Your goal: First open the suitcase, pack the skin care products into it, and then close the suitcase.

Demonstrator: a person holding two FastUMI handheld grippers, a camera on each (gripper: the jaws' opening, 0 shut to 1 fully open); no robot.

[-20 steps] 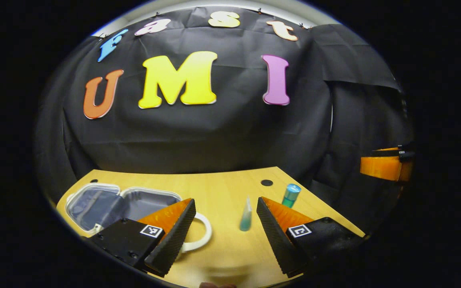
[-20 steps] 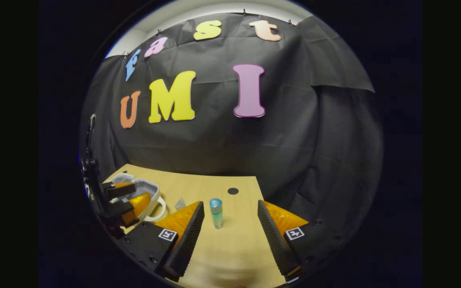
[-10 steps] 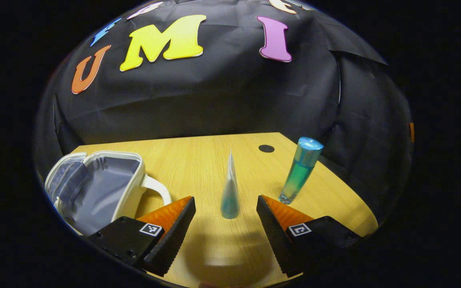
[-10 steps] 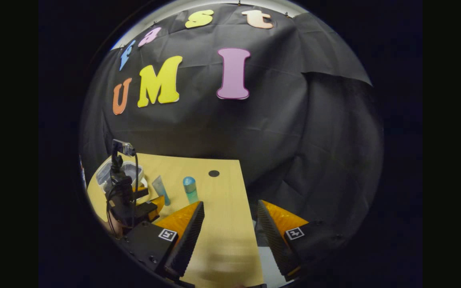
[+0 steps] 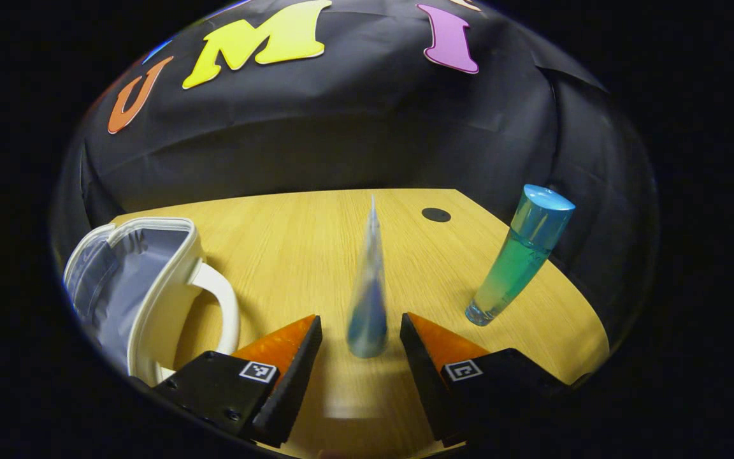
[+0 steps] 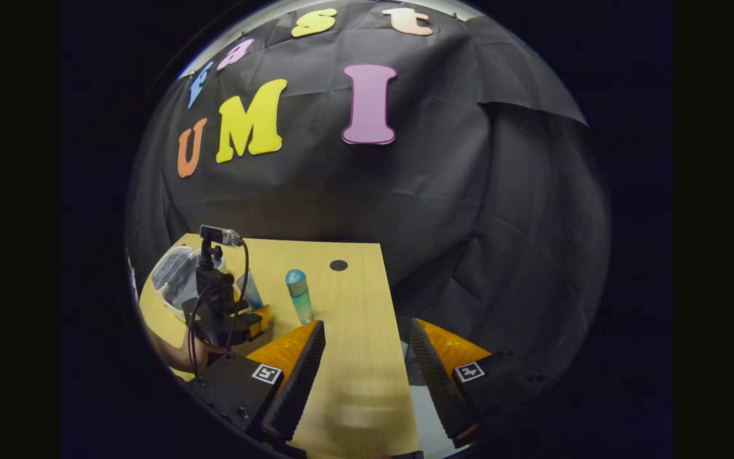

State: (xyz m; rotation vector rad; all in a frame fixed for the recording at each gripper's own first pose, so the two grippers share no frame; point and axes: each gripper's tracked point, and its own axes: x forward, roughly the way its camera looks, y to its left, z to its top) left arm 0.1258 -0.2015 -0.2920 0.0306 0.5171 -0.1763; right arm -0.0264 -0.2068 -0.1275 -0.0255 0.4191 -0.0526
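A: Where does the tube [image 5: 367,299] lie relative to the left gripper [image 5: 359,347]?

B: In the left gripper view it stands dead centre, low in the frame, between the 2 fingers, cap end down on the table [image 5: 290,255] and crimped end pointing straight up the frame. Its long axis is upright, roughly square to the line across the fingers. It is blurred, so the exact outline is soft.

A: Do the fingers have it?

B: Not that the view shows. The jaws stand apart with a narrow gap on each side of the tube's base, so the gripper looks open and empty. Closing on it would likely be the next call.

A: And the other product?

B: The bottle [image 5: 520,255] stands at the right of that frame, leaning in the fisheye, well apart from the tube. The suitcase [image 5: 131,280] lies open at the left, handle toward the gripper.

A: What about the right gripper [image 6: 367,357]?

B: In its own view the fingers are spread wide at the bottom of the frame with nothing between them, over the table's right edge. The tube sits far off at centre left there, beside the left gripper, so the left is plainly the nearer of the 2.
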